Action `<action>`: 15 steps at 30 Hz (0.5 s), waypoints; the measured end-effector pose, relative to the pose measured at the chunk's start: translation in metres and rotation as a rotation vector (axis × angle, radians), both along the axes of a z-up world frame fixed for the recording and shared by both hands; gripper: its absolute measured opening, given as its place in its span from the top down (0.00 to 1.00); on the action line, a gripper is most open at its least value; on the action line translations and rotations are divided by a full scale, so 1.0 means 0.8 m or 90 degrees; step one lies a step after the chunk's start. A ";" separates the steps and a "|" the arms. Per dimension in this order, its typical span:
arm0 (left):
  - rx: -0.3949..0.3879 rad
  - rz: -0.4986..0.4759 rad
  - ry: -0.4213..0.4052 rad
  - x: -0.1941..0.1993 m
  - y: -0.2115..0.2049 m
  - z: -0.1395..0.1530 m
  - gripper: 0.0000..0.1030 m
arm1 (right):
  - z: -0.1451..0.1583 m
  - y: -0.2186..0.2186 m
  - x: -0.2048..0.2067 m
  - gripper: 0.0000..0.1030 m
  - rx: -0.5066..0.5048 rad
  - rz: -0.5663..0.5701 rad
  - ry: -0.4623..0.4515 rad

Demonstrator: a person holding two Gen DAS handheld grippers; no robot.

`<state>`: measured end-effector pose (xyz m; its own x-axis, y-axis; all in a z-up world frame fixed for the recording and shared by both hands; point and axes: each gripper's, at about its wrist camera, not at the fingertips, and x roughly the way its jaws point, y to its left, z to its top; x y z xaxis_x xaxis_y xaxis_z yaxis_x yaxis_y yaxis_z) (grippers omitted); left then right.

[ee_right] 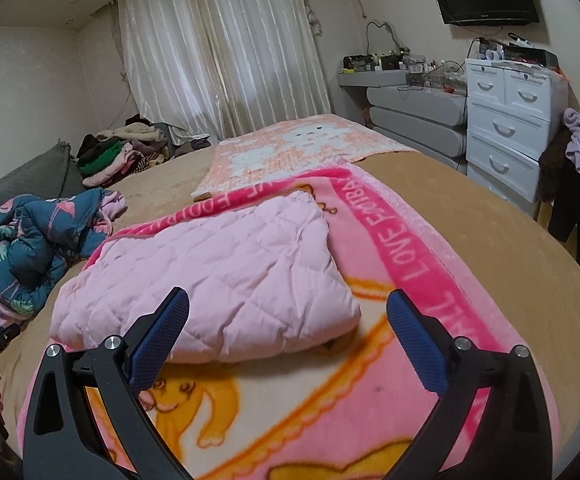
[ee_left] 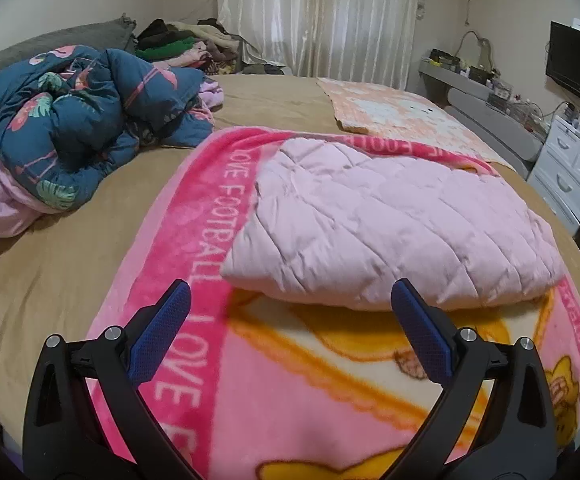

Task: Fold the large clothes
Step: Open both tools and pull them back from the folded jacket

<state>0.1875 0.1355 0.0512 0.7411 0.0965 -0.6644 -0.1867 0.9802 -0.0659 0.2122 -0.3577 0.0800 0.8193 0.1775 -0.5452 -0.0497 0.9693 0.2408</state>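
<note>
A pale pink quilted garment (ee_left: pixel 389 224) lies folded into a thick rectangle on a bright pink cartoon blanket (ee_left: pixel 194 248) spread over the bed. My left gripper (ee_left: pixel 290 300) is open and empty, hovering just short of the garment's near edge. In the right wrist view the same folded garment (ee_right: pixel 218 276) lies on the pink blanket (ee_right: pixel 409 248). My right gripper (ee_right: pixel 288 308) is open and empty, with its left finger over the garment's near edge.
A crumpled teal flamingo quilt (ee_left: pixel 78 120) lies at the left of the tan bed (ee_left: pixel 50 280). An orange-and-white blanket (ee_left: pixel 401 116) lies at the far side. A clothes pile (ee_right: pixel 122 152) sits by the curtain. White drawers (ee_right: pixel 509 120) and hanging clothes (ee_right: pixel 577 176) stand at the right.
</note>
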 end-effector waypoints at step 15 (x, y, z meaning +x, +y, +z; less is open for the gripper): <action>-0.010 -0.006 0.049 -0.024 -0.025 -0.054 0.09 | -0.039 0.010 -0.025 0.04 0.027 -0.011 0.034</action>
<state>0.1681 0.1155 0.0082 0.6890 0.0793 -0.7204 -0.1832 0.9808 -0.0672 0.1924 -0.3500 0.0486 0.7920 0.1881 -0.5809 -0.0195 0.9587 0.2839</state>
